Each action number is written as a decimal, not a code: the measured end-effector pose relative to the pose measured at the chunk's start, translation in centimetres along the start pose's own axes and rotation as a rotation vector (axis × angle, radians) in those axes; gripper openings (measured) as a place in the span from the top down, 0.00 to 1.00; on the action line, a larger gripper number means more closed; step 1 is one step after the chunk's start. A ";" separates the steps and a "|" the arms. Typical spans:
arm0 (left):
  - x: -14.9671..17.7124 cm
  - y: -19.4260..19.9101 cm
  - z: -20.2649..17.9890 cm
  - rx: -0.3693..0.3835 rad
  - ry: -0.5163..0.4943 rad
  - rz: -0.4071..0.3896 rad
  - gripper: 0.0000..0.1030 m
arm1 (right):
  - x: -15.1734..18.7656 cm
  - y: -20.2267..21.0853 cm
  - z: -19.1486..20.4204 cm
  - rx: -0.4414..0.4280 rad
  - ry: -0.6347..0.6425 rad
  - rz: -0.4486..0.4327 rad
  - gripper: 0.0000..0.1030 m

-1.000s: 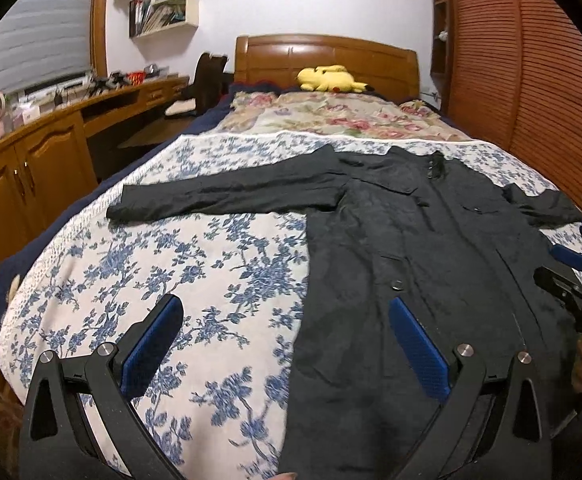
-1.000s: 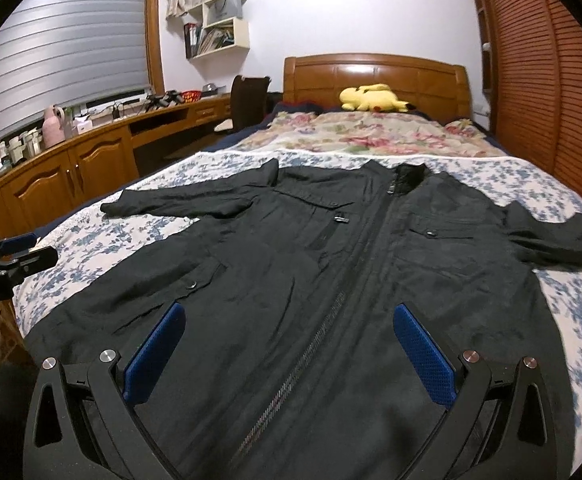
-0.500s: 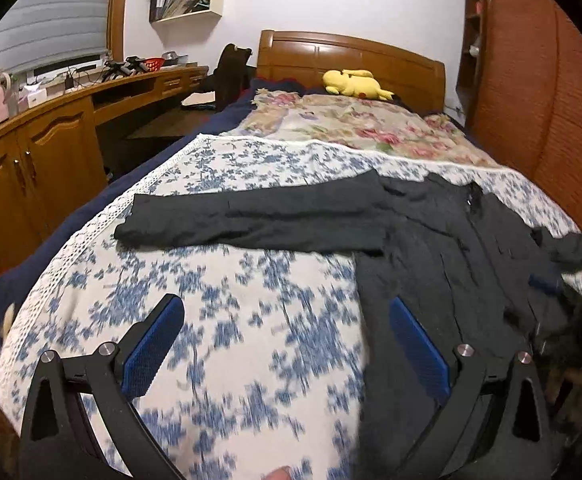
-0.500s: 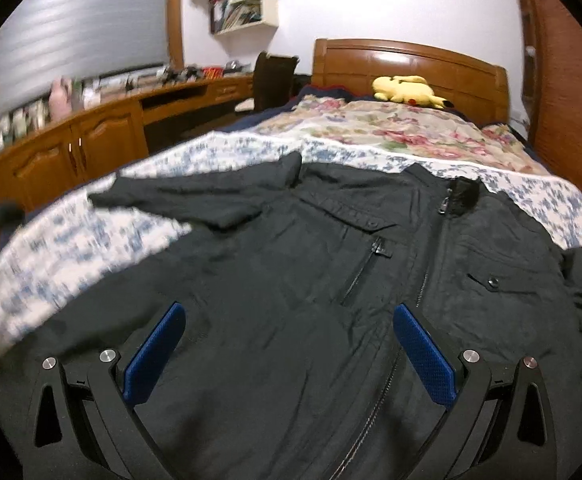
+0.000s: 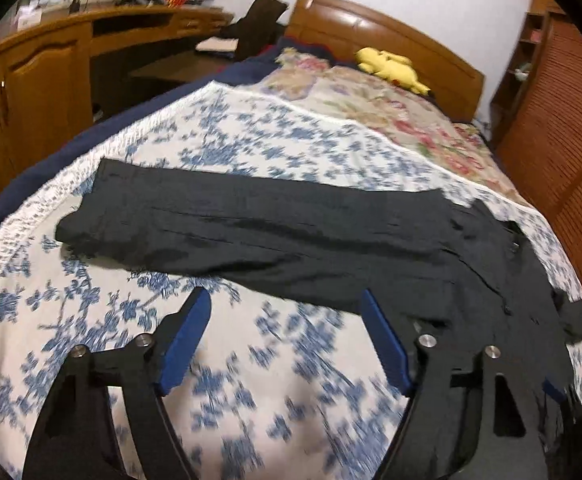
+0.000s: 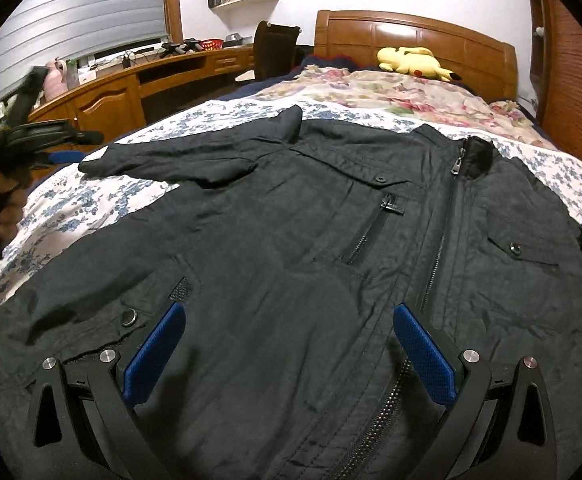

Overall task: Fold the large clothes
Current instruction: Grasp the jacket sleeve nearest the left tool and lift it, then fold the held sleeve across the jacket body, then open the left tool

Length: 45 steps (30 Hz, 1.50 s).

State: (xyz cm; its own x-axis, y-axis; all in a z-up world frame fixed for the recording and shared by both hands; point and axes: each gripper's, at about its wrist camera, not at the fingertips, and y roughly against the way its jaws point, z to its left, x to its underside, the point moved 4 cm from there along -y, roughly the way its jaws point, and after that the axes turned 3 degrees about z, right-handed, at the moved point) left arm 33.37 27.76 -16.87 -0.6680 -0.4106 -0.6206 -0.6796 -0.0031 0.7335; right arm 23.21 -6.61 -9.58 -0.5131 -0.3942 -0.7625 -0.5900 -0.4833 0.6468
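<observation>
Judging from how things lie, I count 0 folds made so far. Nearest me, my right gripper (image 6: 289,350) hangs just over the lower front of the black jacket (image 6: 311,248), its blue pads wide apart with only flat cloth beneath them and nothing pinched. My left gripper (image 5: 285,338) sits over bare floral bedspread (image 5: 251,148) just short of the jacket's outstretched sleeve (image 5: 231,224); its jaws are closing, yet nothing is between them. Beyond both tools the jacket lies face up, zipped, spread flat across the bed with both sleeves out to the sides and the collar toward the headboard (image 6: 411,36). Farther back rests a yellow plush toy (image 6: 411,60). Everything is left, I reckon: each sleeve brought in, then the body folded over.
</observation>
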 end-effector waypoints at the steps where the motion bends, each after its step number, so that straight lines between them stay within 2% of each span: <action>1: -0.3 -1.0 0.4 0.002 0.018 0.014 0.28 | 0.0 -0.2 0.1 0.001 0.003 0.001 0.00; 7: -1.2 -5.2 2.2 0.009 0.108 0.084 0.29 | -0.4 -0.9 0.4 0.002 0.004 0.002 0.00; 10: -1.1 -6.8 3.2 0.044 0.191 0.126 0.31 | -0.5 -1.0 0.5 0.004 0.007 -0.002 0.00; 14: -1.5 -7.2 3.5 0.031 0.210 0.115 0.39 | -0.5 -1.1 0.5 0.003 0.007 -0.004 0.00; 17: -2.2 -7.7 3.8 0.028 0.226 0.112 0.56 | -0.4 -1.1 0.4 0.000 0.003 -0.007 0.00; 19: -2.5 -8.1 4.2 0.025 0.246 0.115 0.78 | -0.4 -1.1 0.3 -0.002 0.000 -0.008 0.00; 21: -2.8 -8.4 4.1 0.040 0.241 0.121 0.90 | -0.4 -1.1 0.3 -0.003 -0.001 -0.008 0.00; 25: -3.6 -7.6 2.6 0.005 0.177 0.081 0.96 | -0.4 -1.2 0.1 -0.008 -0.005 -0.008 0.00; 29: -5.0 -4.8 -0.5 -0.010 0.092 0.004 0.97 | -0.4 -1.2 -0.6 -0.030 -0.039 -0.007 0.00; 35: -5.6 0.7 -8.4 0.050 -0.063 -0.075 0.97 | -0.5 0.1 -1.4 -0.054 -0.067 -0.012 0.00; 38: -4.7 3.3 -13.0 0.092 -0.138 -0.086 0.97 | -0.6 2.1 -2.2 0.013 -0.035 -0.051 0.00; 45: -0.5 7.6 -23.4 0.151 -0.358 -0.092 0.97 | 1.0 6.3 -6.8 0.060 -0.115 -0.099 0.00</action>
State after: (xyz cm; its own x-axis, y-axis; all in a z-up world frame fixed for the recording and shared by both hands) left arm 35.66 6.60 -4.49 -0.6477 -0.0708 -0.7586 -0.7605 0.1197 0.6382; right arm 23.18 -15.33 -6.32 -0.5164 -0.2533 -0.8180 -0.6758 -0.4662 0.5709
